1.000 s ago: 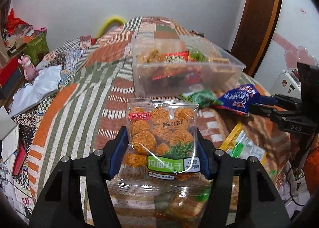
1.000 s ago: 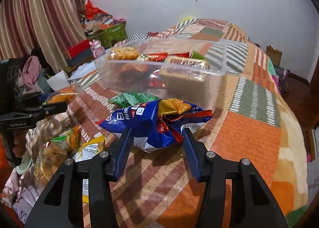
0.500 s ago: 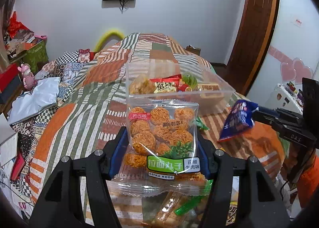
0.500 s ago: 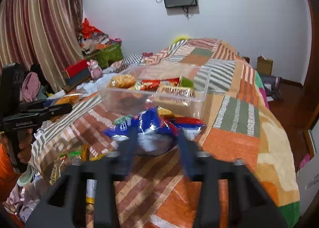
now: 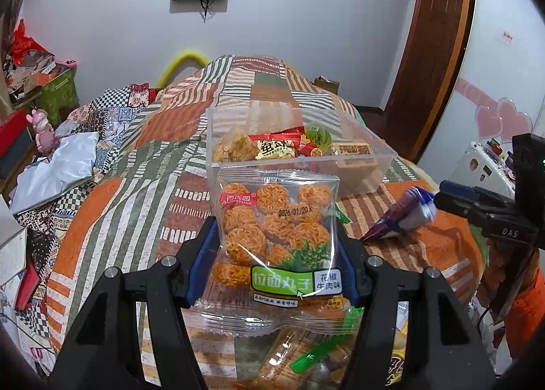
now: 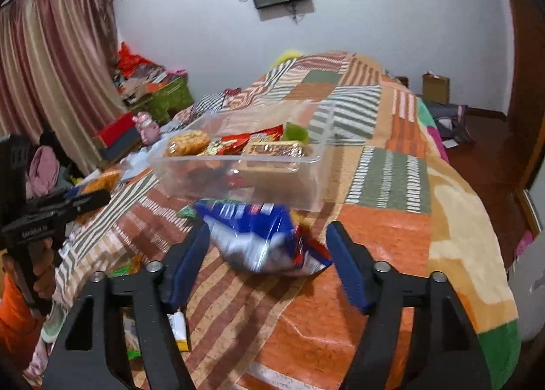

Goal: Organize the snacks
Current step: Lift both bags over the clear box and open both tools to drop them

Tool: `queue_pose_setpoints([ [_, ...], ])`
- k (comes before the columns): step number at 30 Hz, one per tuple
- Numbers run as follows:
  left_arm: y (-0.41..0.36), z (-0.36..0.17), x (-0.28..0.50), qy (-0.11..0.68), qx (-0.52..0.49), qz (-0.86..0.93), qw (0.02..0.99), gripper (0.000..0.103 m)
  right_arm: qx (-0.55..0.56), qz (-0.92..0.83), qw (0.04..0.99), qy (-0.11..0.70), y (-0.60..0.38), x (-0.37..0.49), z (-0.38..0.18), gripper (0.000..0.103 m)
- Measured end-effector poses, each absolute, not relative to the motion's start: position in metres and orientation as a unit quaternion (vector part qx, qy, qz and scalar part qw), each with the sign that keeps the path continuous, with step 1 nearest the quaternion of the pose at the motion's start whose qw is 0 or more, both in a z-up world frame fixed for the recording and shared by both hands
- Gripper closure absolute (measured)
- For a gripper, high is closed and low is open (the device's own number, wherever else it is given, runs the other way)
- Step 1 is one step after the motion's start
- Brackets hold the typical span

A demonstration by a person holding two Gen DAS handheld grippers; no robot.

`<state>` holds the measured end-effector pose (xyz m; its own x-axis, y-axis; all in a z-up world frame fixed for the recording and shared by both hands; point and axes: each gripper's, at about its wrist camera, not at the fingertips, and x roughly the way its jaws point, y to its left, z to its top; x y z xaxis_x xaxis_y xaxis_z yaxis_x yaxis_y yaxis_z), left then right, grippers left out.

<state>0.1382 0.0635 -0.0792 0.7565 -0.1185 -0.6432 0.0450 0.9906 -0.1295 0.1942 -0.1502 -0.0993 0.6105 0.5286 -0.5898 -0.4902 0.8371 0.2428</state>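
My left gripper (image 5: 277, 253) is shut on a clear packet of orange noodle balls (image 5: 277, 223) and holds it upright above the bed, short of the clear plastic box (image 5: 357, 175). The box holds several snacks (image 5: 276, 148). My right gripper (image 6: 269, 253) is shut on a blue snack bag (image 6: 259, 236), lifted and blurred, just in front of the same box (image 6: 238, 178). The blue bag also shows in the left wrist view (image 5: 398, 219), hanging from the right gripper's fingers (image 5: 477, 206).
The patchwork quilt (image 6: 391, 219) covers the bed. Loose snack packets (image 5: 306, 352) lie below my left gripper, and more lie at the bed's left edge (image 6: 133, 332). Clutter and boxes (image 6: 153, 96) stand by the curtain. A door (image 5: 429, 42) is at the right.
Both grippers have risen. The right gripper closed on the blue bag and lifted it off the quilt toward the box. The left gripper still holds the noodle packet, higher now.
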Motion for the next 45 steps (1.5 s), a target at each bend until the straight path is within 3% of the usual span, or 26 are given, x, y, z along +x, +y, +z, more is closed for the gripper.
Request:
queue_pose_setpoints([
  [4,0.064,-0.082,0.137,0.35,-0.054,-0.044,0.934,0.042,0.022,0.283,0.898,0.336,-0.149,0.194,-0.1,0.015],
  [9,0.063,-0.084,0.136,0.352,-0.054,-0.042,0.934,0.042,-0.012,0.303,0.883,0.358,-0.136,0.194,-0.112,0.008],
  [19,0.061,-0.09,0.137,0.354,-0.049,-0.043,0.933,0.042,-0.001,0.271,0.854,0.444,-0.123,0.219,-0.161,0.005],
  [22,0.06,-0.091,0.137,0.354,-0.048,-0.044,0.933,0.042,-0.019,0.278,0.862,0.423,-0.121,0.211,-0.155,0.026],
  [31,0.059,-0.094,0.141,0.359,-0.049,-0.045,0.931,0.042,0.067,0.293,0.85,0.433,-0.138,0.227,-0.149,0.026],
  [35,0.059,-0.095,0.144,0.361,-0.053,-0.044,0.93,0.042,0.067,0.289,0.857,0.422,-0.131,0.232,-0.145,0.034],
  [38,0.058,-0.094,0.145,0.357,-0.052,-0.043,0.932,0.042,0.062,0.287,0.864,0.41,-0.13,0.231,-0.142,0.046],
  [45,0.059,-0.08,0.152,0.339,-0.055,-0.041,0.938,0.042,0.051,0.288,0.882,0.369,-0.14,0.219,-0.121,0.057],
])
